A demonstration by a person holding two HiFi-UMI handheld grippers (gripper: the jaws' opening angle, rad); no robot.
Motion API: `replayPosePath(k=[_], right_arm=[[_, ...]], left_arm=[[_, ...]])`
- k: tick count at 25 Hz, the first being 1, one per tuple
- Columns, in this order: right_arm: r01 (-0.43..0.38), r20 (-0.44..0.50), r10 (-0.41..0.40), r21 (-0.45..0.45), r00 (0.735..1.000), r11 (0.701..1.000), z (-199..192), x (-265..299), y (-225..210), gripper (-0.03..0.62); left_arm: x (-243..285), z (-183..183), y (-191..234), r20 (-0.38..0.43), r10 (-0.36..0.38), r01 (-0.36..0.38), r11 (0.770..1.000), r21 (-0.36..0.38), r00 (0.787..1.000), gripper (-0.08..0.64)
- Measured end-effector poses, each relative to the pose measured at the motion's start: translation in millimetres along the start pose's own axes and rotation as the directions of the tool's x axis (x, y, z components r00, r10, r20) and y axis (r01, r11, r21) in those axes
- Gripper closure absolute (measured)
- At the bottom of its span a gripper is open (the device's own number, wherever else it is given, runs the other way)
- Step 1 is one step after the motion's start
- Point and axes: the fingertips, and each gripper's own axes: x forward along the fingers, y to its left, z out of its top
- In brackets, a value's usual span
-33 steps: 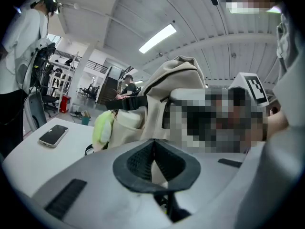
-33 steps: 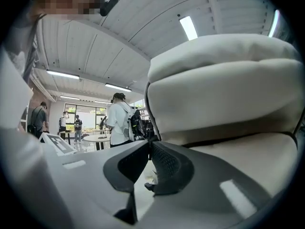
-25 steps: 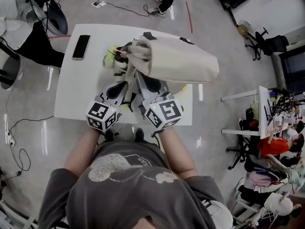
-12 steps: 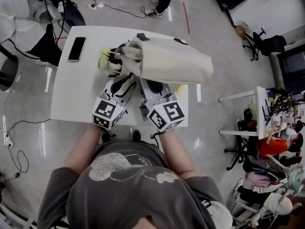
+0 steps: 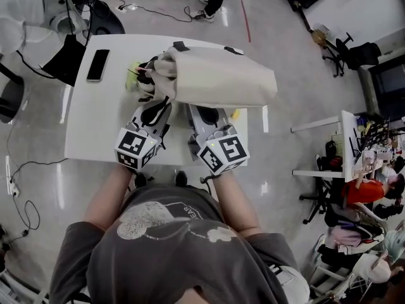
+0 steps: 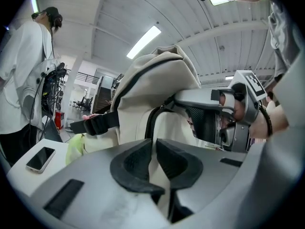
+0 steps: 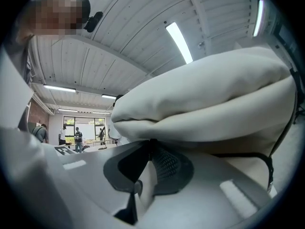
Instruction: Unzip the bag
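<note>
Bag (image 5: 221,78) is up off the bench (image 5: 95,125), lying sideways; we judge the zip not yet drawn, pull still to come | left gripper (image 5: 154,109) level, jaws just closed in, nipping cloth at the bag's left end | right gripper (image 5: 201,109) level, clenched on cloth under the bag

Dark grey short-sleeved T-shirt (image 5: 183,258), pale print (image 5: 140,222). Left gripper (image 6: 155,157), right gripper (image 7: 147,162): grey shells, black pads (image 6: 135,163), black-white marker cubes (image 5: 135,149).
</note>
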Motion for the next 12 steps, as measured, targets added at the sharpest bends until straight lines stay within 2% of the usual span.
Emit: replayPosePath(k=[9,12], right_arm=[[0.086,0.040,-0.087,0.036,0.995,0.996,4,-29,-38,0.569],[0.109,0.040,-0.110,0.017,0.993,0.994,5,-39,-49,0.569]], left_arm=[[-3,-3,-1,-0.016,0.019,-0.019,1.000,0.004,1.000,0.522],[-3,-3,-3,-0.021,0.028,-0.028,1.000,0.006,0.999,0.522]])
